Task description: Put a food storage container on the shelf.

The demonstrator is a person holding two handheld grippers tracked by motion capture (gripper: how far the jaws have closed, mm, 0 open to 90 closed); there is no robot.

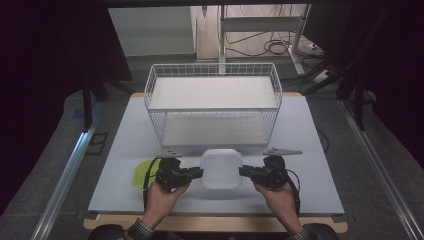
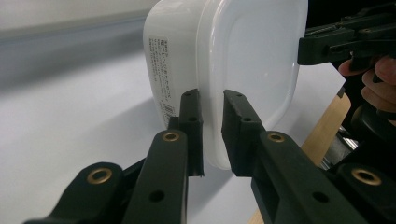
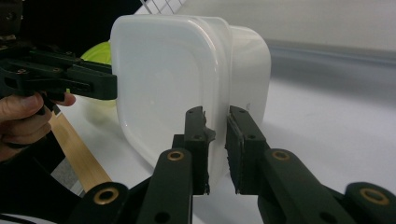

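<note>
High view: dim overall, dark vignette at both sides; pale blue-grey table top (image 1: pixel 310 150) brightest zone, evenly lit from above. Soft shadow beneath white wire basket (image 1: pixel 212 102). White square plastic lidded container (image 1: pixel 221 168) slightly overexposed, detail washed out. Gripper views: same container (image 2: pixel 243 60) (image 3: pixel 163 79) shows broad soft glare on lid; background behind container blurred; black jaws nearest lens soft-edged.

A white wire basket (image 1: pixel 212 102) stands at the back of the pale tabletop (image 1: pixel 310 150). Near the front left lies a lime-green thing (image 1: pixel 142 172), perhaps a bowl or lid, partly hidden.
</note>
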